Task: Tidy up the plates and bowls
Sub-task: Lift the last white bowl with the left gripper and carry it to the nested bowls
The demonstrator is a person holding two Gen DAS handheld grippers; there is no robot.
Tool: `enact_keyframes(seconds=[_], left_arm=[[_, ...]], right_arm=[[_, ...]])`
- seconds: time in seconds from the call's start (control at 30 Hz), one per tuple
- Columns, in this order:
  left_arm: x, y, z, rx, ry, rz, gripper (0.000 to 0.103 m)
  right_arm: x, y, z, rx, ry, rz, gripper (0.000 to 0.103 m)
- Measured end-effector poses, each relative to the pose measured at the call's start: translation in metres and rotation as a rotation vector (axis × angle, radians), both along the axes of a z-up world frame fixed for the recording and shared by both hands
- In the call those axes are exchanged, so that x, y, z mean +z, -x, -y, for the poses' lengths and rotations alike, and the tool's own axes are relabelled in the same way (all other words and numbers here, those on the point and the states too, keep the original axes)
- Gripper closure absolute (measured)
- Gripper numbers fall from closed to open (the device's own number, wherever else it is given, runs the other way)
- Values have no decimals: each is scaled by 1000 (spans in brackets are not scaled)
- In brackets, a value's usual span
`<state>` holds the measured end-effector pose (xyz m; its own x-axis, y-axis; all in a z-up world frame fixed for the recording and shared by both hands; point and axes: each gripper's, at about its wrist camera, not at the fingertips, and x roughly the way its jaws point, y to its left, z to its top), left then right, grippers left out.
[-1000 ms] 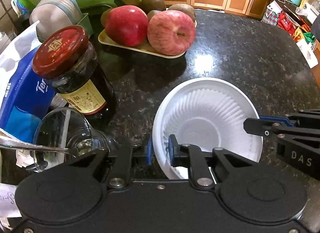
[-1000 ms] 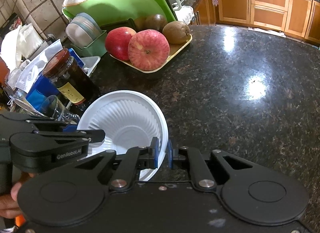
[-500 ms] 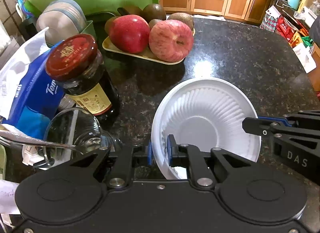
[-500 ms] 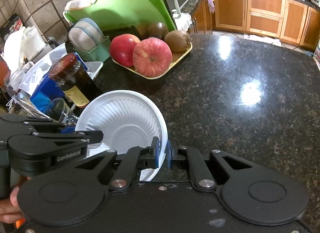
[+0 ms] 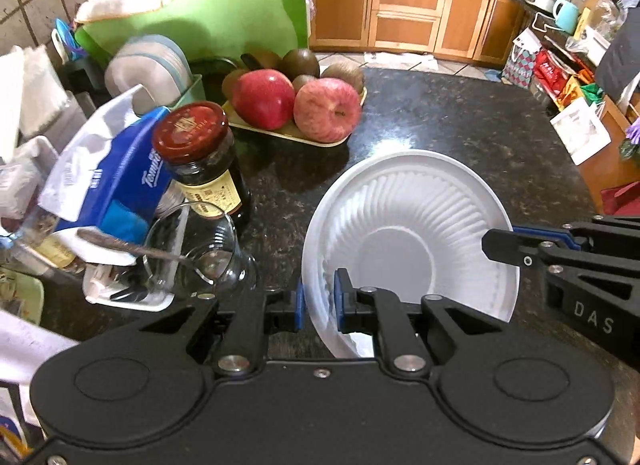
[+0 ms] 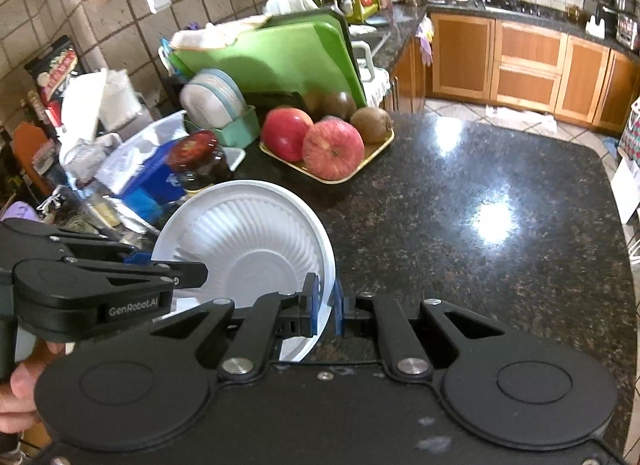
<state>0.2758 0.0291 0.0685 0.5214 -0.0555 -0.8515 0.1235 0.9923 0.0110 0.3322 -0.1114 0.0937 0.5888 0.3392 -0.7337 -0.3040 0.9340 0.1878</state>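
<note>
**Ribbed white bowl pinched from both sides**

My left hand-held gripper clamps the near rim of the round, thin white plastic bowl; my right hand-held gripper is closed on the opposite rim. The bowl has fluted walls and a smooth flat base. It sits above the speckled, glossy dark stone table, just beside the red-lidded glass jar.

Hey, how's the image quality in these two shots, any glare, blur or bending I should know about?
Right wrist view: bright ceiling-light glare on the countertop; fisheye bends the cabinets at the edge. Left wrist view: a smaller glare patch beside the bowl, soft blur on the clutter at the left edge, and the fruit tray casts a dark shadow toward the camera.
</note>
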Motion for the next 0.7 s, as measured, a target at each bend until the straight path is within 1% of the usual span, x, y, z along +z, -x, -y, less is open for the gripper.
enact_keyframes(seconds=[0.2,0.33,0.5,0.7], left_arm=[[20,30,4,-20,19,18,84],[26,51,10,-43,28,19,84],[22,77,20,-78,39,-15,83],[13,106,33,-133,38,-34,83]], right_arm=[[21,43,11,10,5,41,93],[29,77,23,11,-1,47,92],[30,111,38,7,-13,45,92],[19,149,49,0,9,37,92]])
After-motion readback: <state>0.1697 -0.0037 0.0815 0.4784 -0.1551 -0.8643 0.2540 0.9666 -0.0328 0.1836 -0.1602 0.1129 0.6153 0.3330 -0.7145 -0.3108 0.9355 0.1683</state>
